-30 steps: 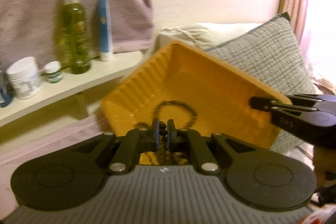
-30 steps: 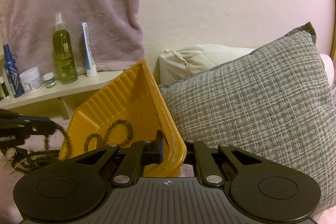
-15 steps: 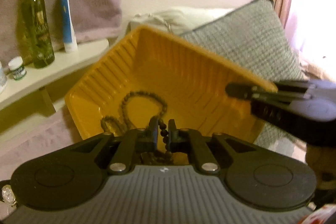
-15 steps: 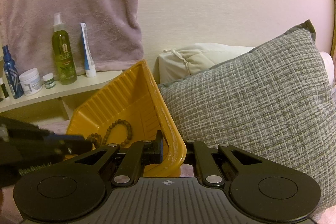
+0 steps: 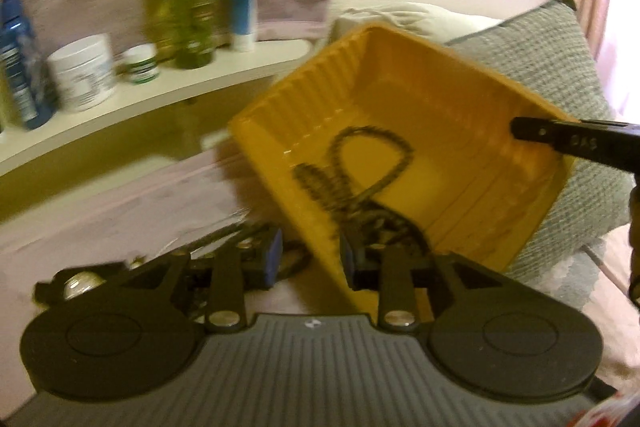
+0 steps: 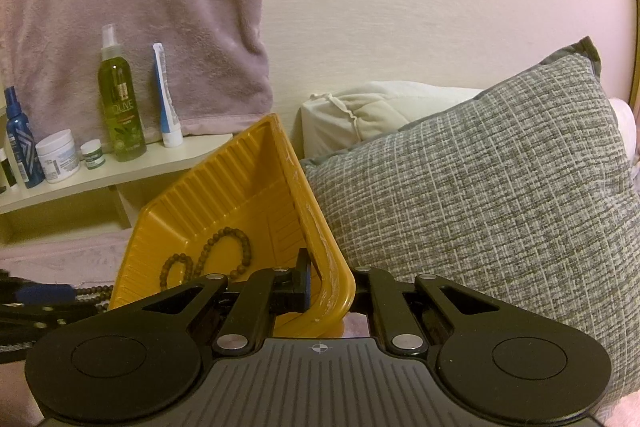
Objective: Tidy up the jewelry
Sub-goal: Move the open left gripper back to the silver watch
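A yellow plastic tray (image 5: 460, 131) is held tilted by my right gripper (image 6: 328, 291), which is shut on its rim (image 6: 320, 251). The right gripper also shows in the left wrist view (image 5: 560, 139) at the tray's right edge. A dark beaded necklace (image 5: 360, 167) lies looped inside the tray; it also shows in the right wrist view (image 6: 224, 255). My left gripper (image 5: 310, 259) is open, its fingers astride the tray's low near wall. More beads (image 6: 92, 293) lie outside the tray on the pink cover.
A grey woven pillow (image 6: 480, 207) and a cream pillow (image 6: 380, 115) lie behind the tray. A shelf (image 6: 120, 171) at left holds a green olive bottle (image 6: 120, 99), a blue tube, jars and a blue spray bottle. A mauve towel (image 6: 140, 7) hangs above.
My left gripper was shut on the bead strand; it has opened and the strand now lies in the tray. The left camera swung left. The right gripper and tray have not moved.
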